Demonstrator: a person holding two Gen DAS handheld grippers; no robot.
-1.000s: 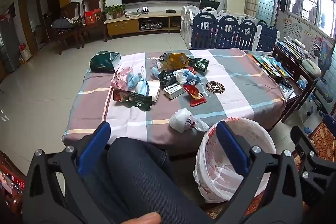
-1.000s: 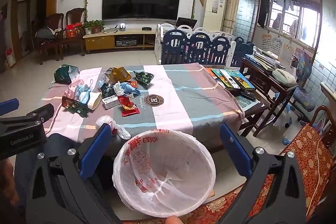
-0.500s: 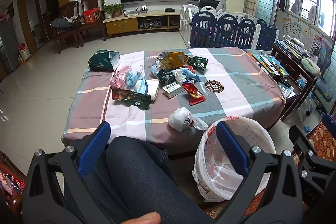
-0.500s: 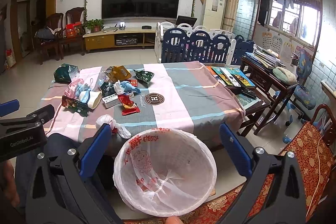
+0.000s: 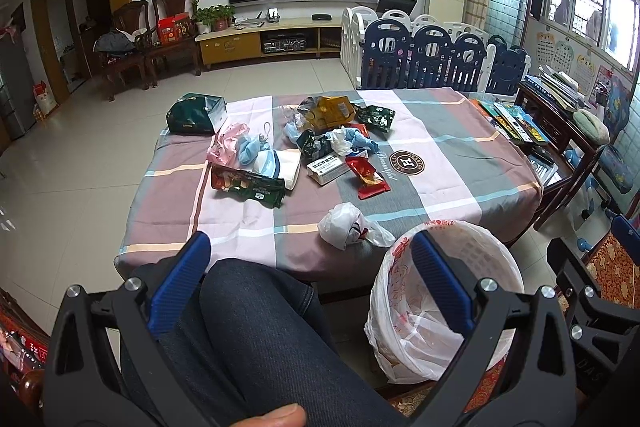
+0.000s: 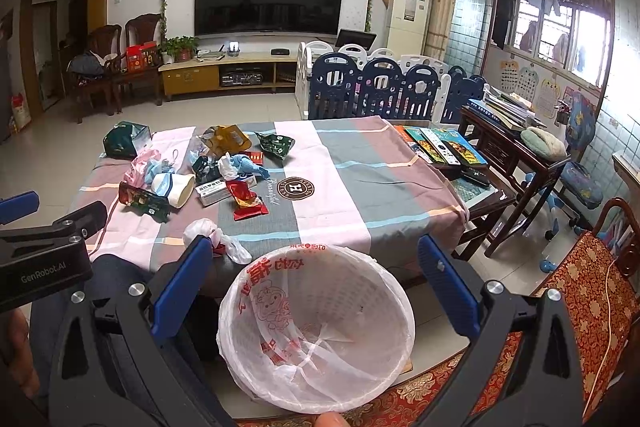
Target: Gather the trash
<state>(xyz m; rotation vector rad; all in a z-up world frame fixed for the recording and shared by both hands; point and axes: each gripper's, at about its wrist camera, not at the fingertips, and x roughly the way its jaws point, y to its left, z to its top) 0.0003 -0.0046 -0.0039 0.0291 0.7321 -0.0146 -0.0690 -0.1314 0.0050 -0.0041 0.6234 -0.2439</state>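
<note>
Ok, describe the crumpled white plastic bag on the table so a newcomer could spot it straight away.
Start at the table with the striped cloth. Most of the trash sits in a pile toward the far left of it; come back from there to the near edge, just beyond the lined waste basket. The crumpled white plastic bag lies there alone, apart from the pile, pale and translucent with a bit of red showing.

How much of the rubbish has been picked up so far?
Nothing yet, it seems. The white plastic-lined wastebasket looks empty inside. Neither the left tool nor the right tool holds anything; both are open, short of the table. All the litter is left: the crumpled white plastic bag nearest the edge, the red snack wrapper, the dark green packet and the rest.
</note>
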